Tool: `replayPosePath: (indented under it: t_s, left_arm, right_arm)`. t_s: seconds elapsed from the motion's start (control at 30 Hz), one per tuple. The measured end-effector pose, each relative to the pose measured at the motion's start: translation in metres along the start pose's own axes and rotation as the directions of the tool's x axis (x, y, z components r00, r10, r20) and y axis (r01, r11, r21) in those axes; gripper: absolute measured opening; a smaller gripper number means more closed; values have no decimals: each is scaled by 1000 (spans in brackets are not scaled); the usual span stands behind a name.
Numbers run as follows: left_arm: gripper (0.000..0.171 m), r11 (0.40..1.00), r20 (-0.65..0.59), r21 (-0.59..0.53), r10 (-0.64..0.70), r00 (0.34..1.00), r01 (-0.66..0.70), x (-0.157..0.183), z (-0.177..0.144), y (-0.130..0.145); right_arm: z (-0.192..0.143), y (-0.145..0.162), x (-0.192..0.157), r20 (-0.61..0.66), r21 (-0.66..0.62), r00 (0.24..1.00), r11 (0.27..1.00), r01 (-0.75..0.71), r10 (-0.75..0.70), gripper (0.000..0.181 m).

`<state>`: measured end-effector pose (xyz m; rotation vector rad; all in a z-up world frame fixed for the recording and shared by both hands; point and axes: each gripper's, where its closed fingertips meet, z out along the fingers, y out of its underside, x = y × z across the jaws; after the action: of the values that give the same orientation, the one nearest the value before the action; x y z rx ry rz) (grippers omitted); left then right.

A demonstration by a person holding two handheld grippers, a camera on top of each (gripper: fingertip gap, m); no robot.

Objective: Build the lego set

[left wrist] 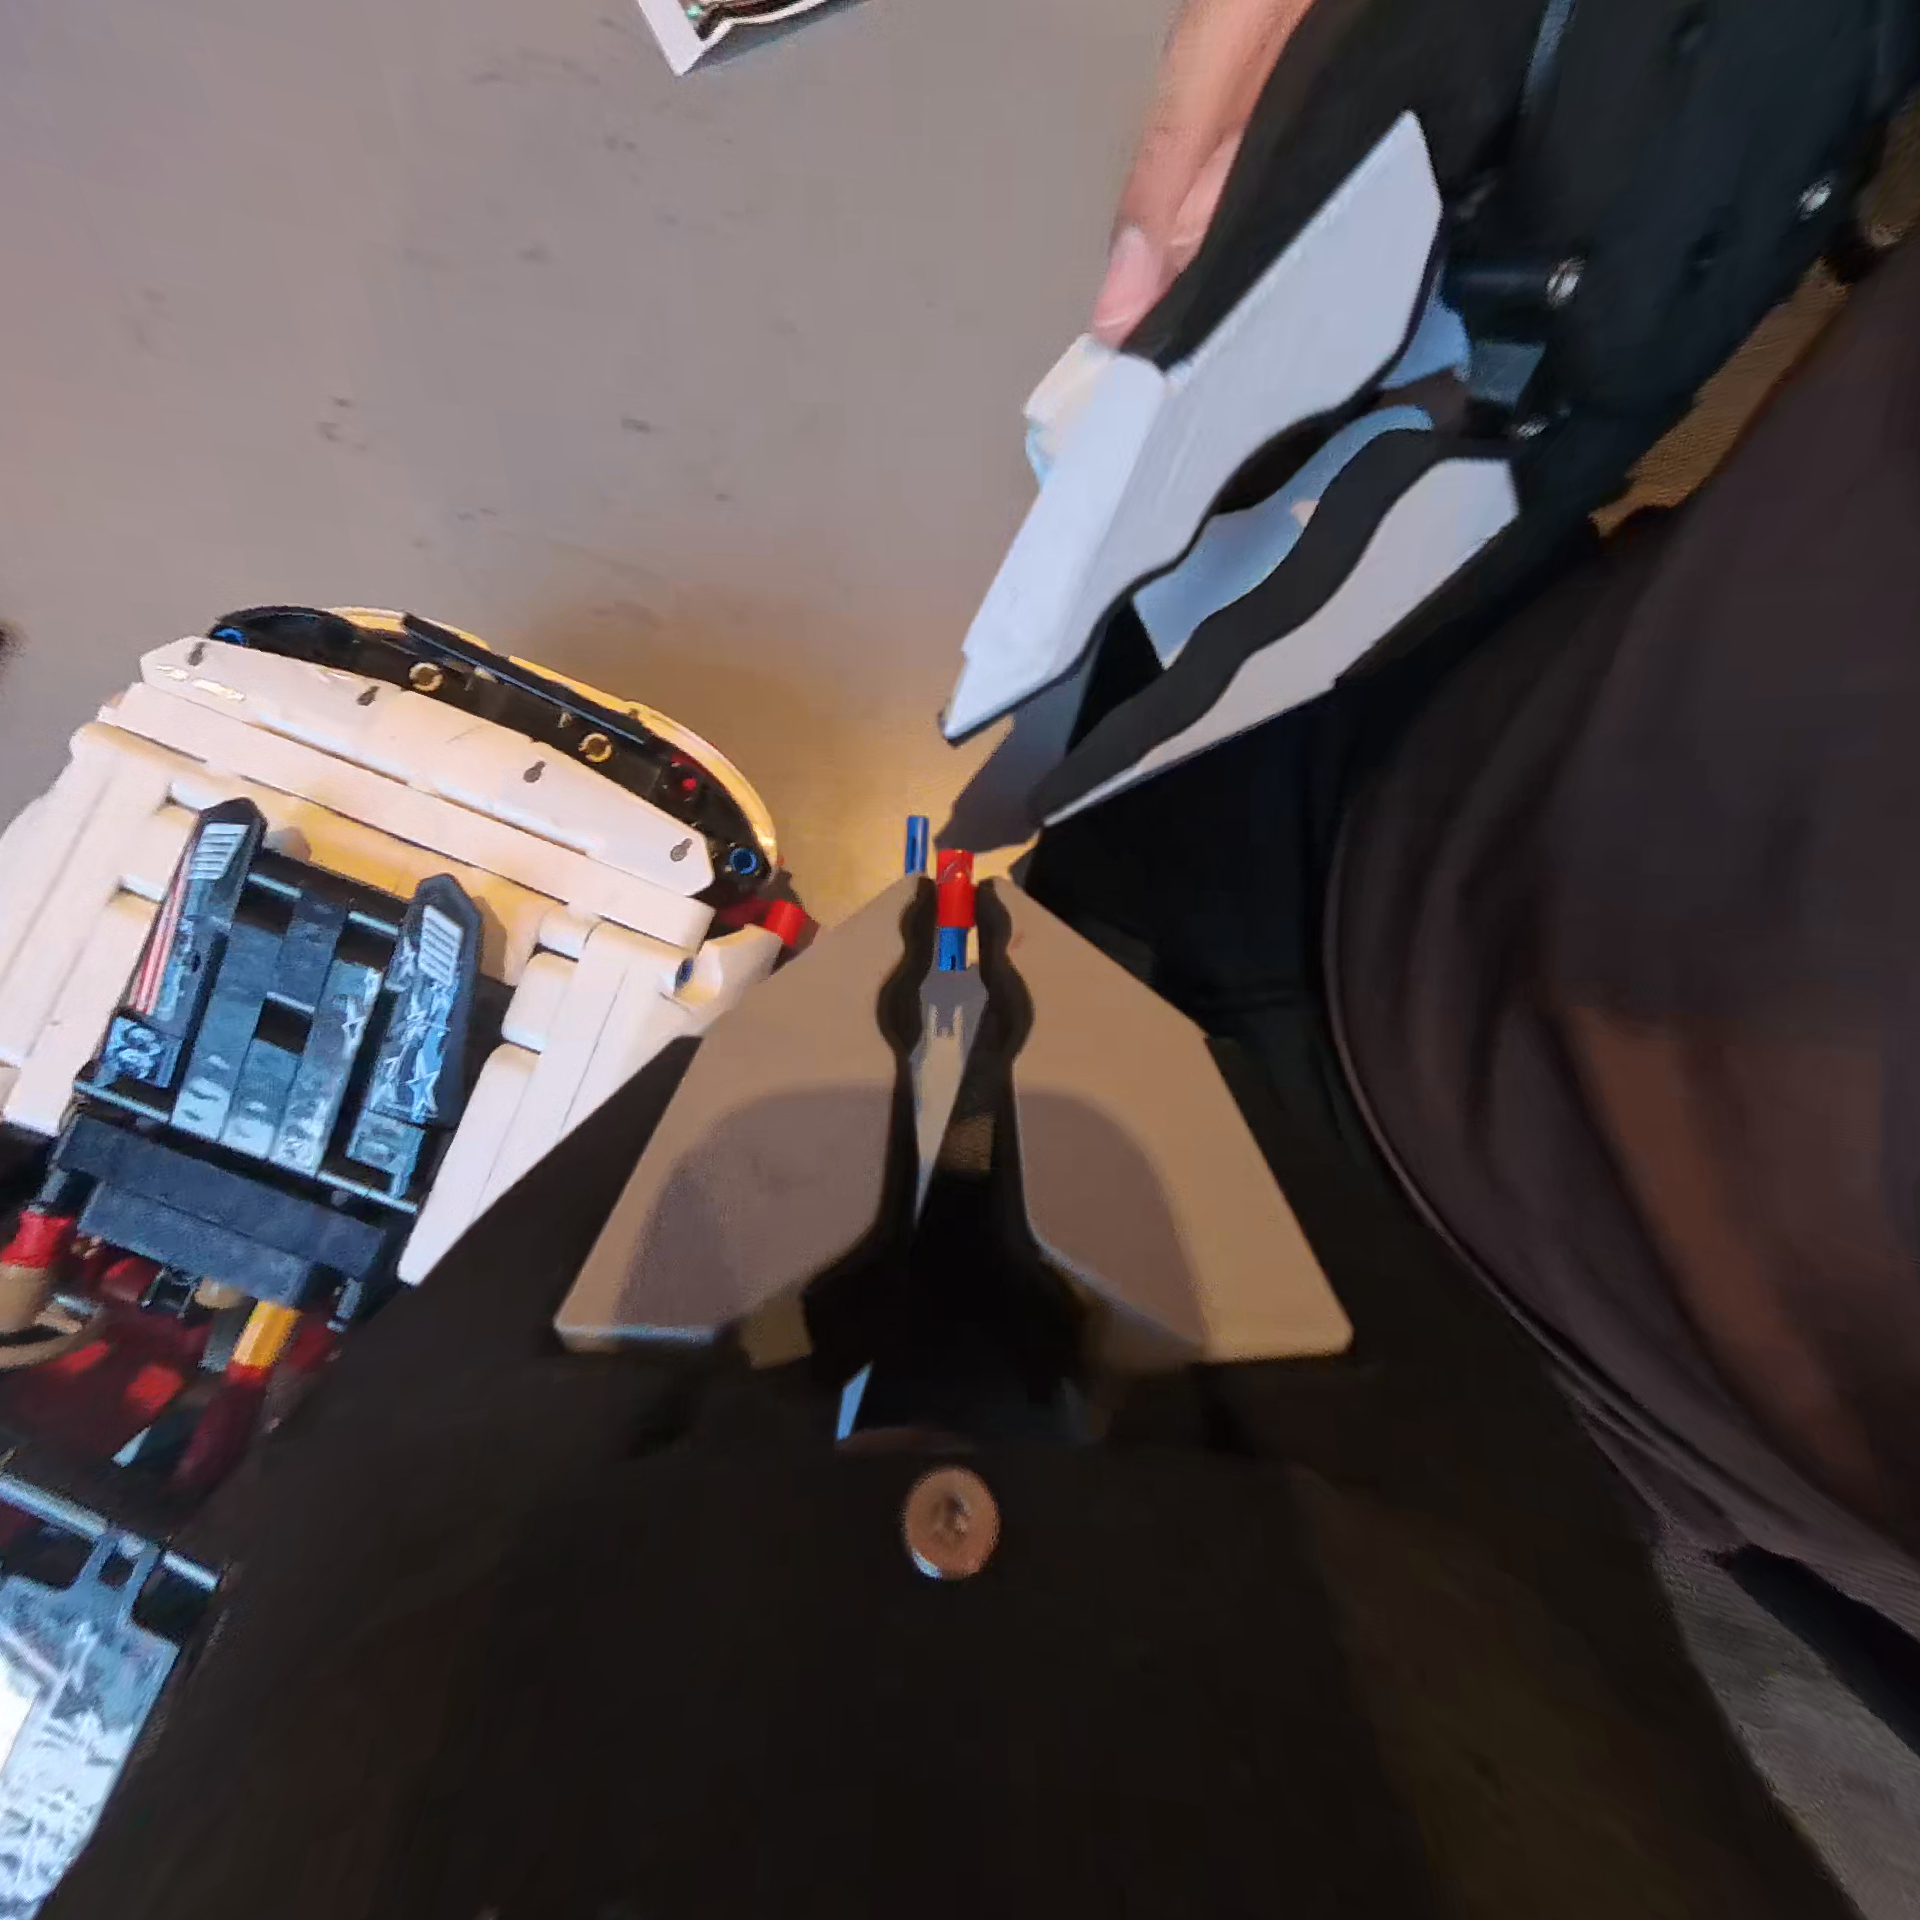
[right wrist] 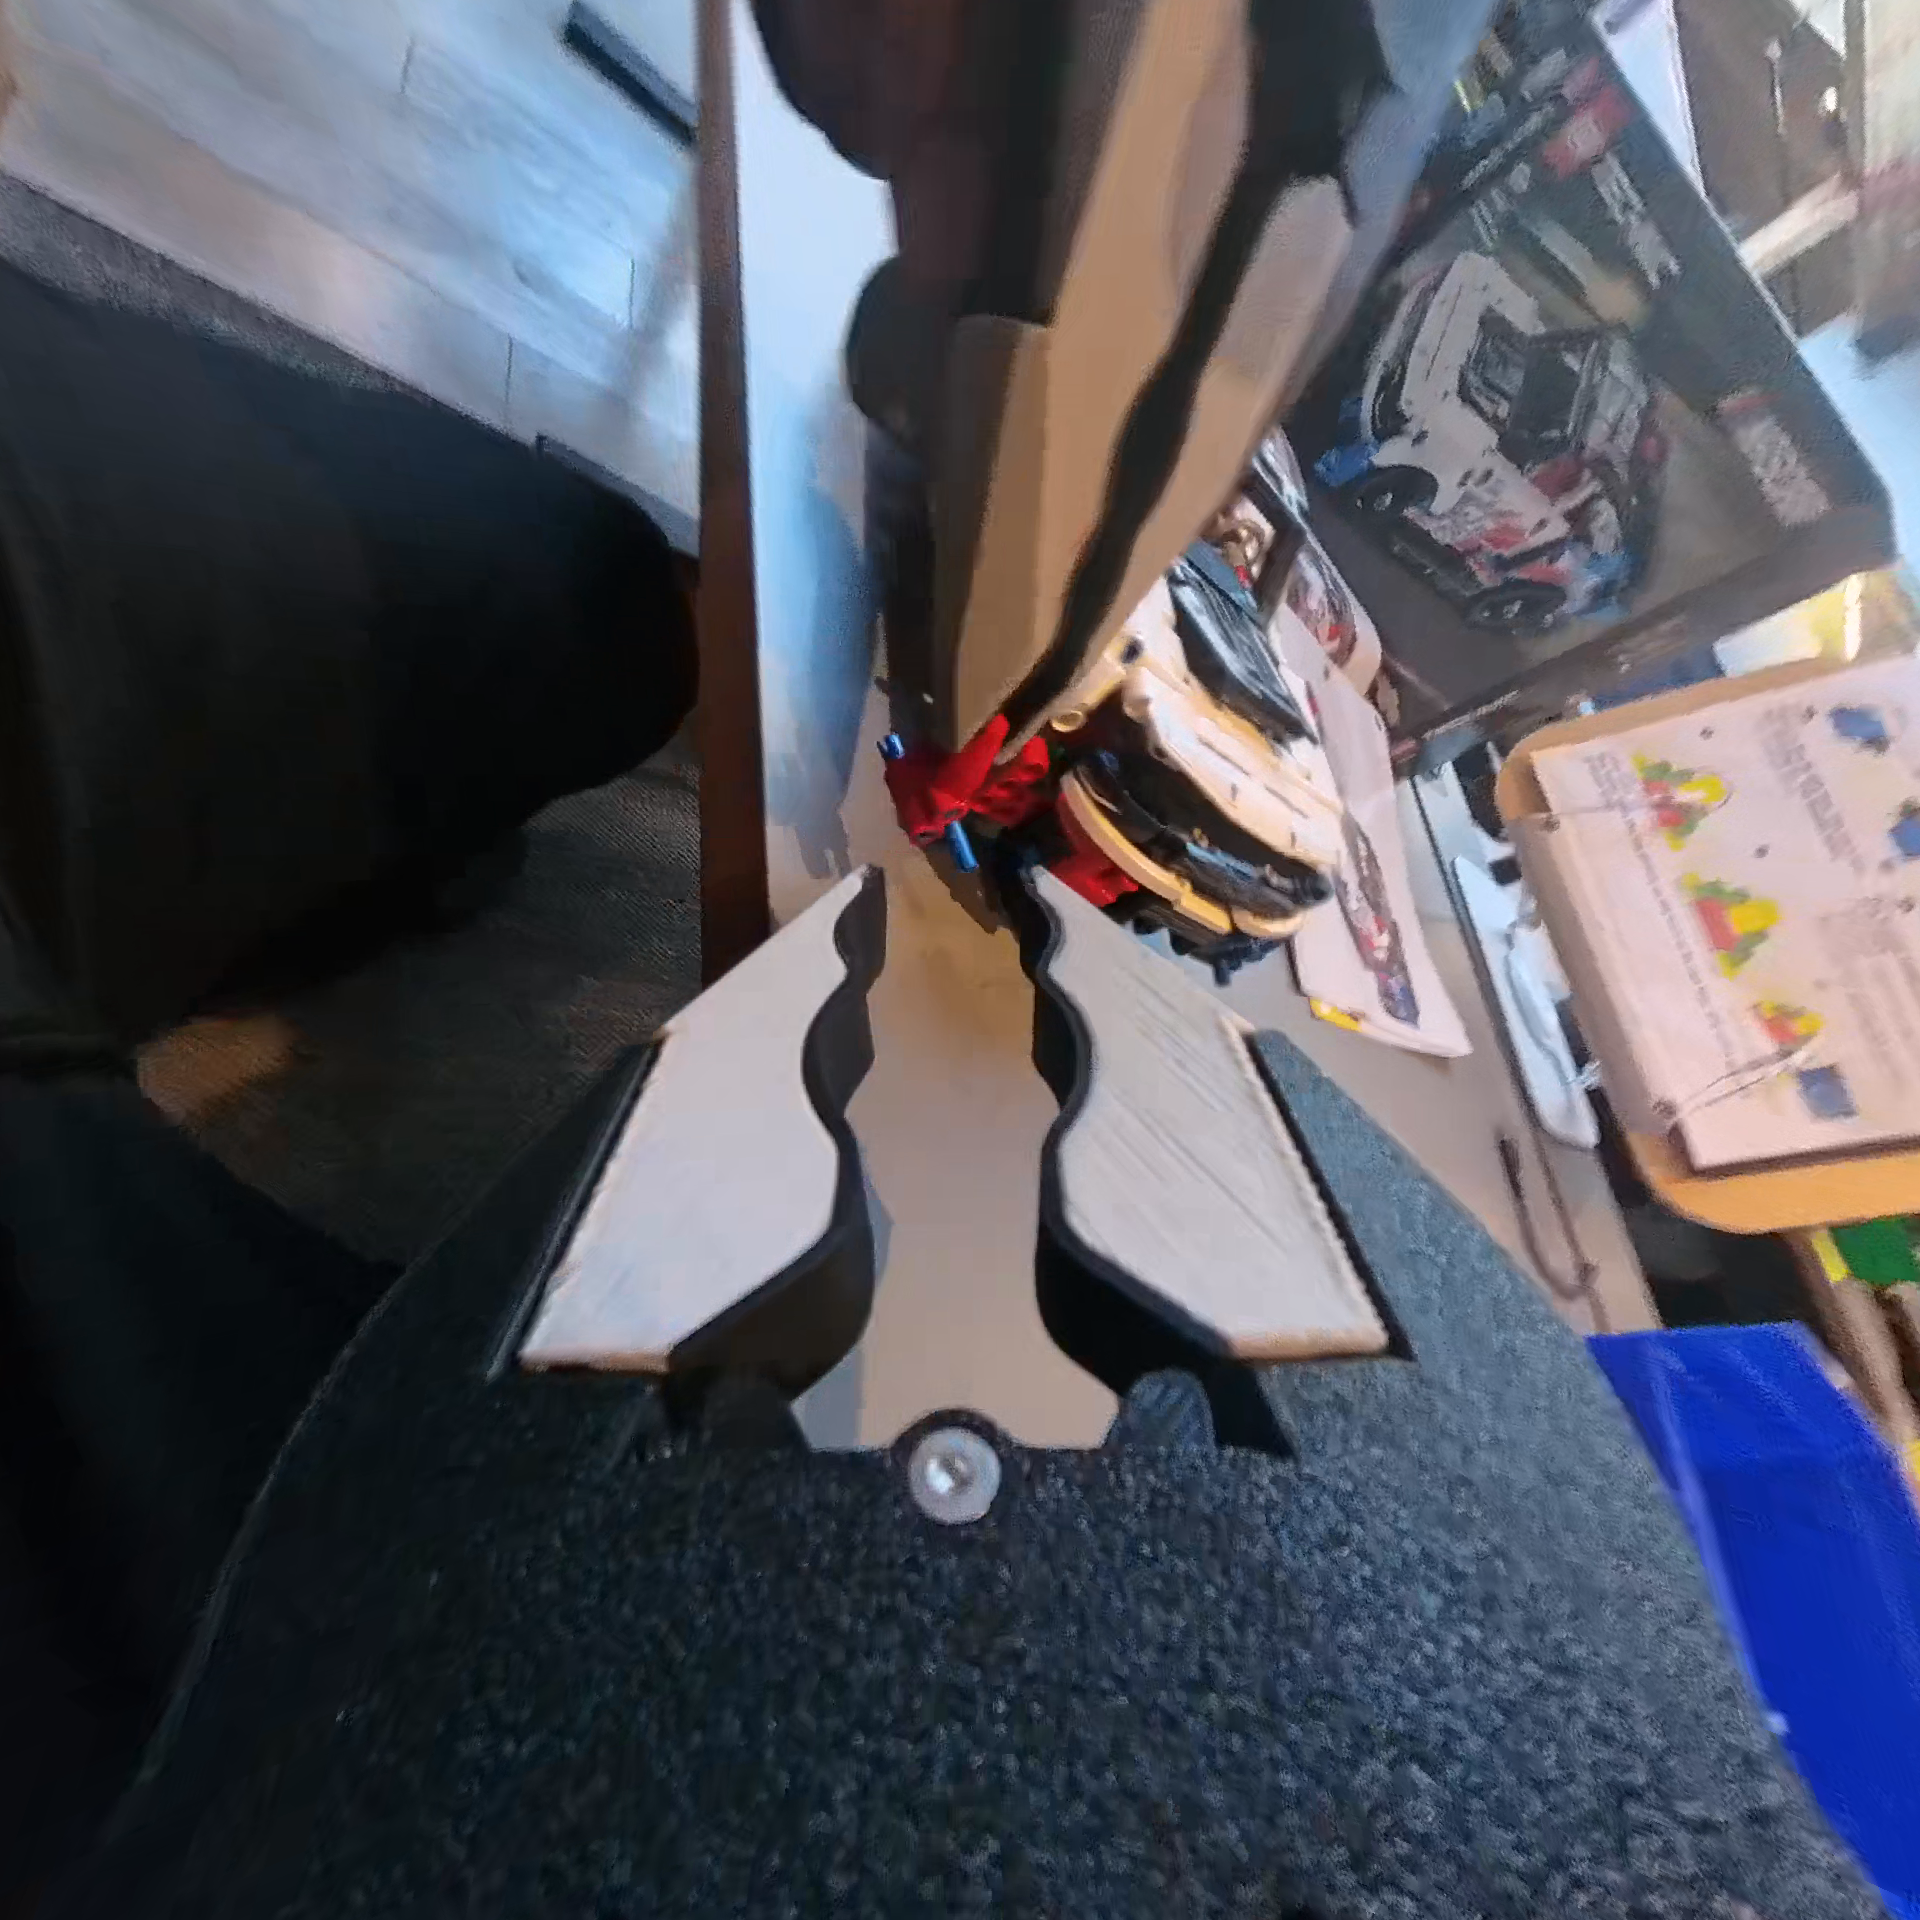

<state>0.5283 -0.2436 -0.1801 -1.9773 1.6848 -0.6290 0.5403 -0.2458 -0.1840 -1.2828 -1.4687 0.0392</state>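
Left gripper (left wrist: 953, 914) is clenched on a small red connector (left wrist: 952, 900) with blue pins (left wrist: 915, 840), held above the table (left wrist: 416, 312) just right of the white lego car (left wrist: 416, 883). Right gripper (right wrist: 956, 883) has its fingers spread, nothing between them, tips near the red piece. The set box (right wrist: 1558, 416) and instruction sheet (right wrist: 1745, 914) lie farther off.

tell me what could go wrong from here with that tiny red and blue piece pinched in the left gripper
1. The small red connector with blue pins sits only at the very fingertips of the left gripper, so it could twist or pop out.
2. The open right gripper is close; a bump might knock it loose.
3. The white and black lego car is nearby and could be nudged.
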Motion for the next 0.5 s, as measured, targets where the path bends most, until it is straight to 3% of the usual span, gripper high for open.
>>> replayPosePath:
  t_s: [0.23,0.5]
  left_arm:
    - [5,997,-198,78,-11,980,27,20,-8,-12]
    - [6,983,-334,181,96,938,-36,47,-17,-11]
  right_arm:
    - [-4,-20,-6,-23,21,954,954,300,-299,26]
    - [-10,-31,-18,-41,30,938,938,344,-343,16]
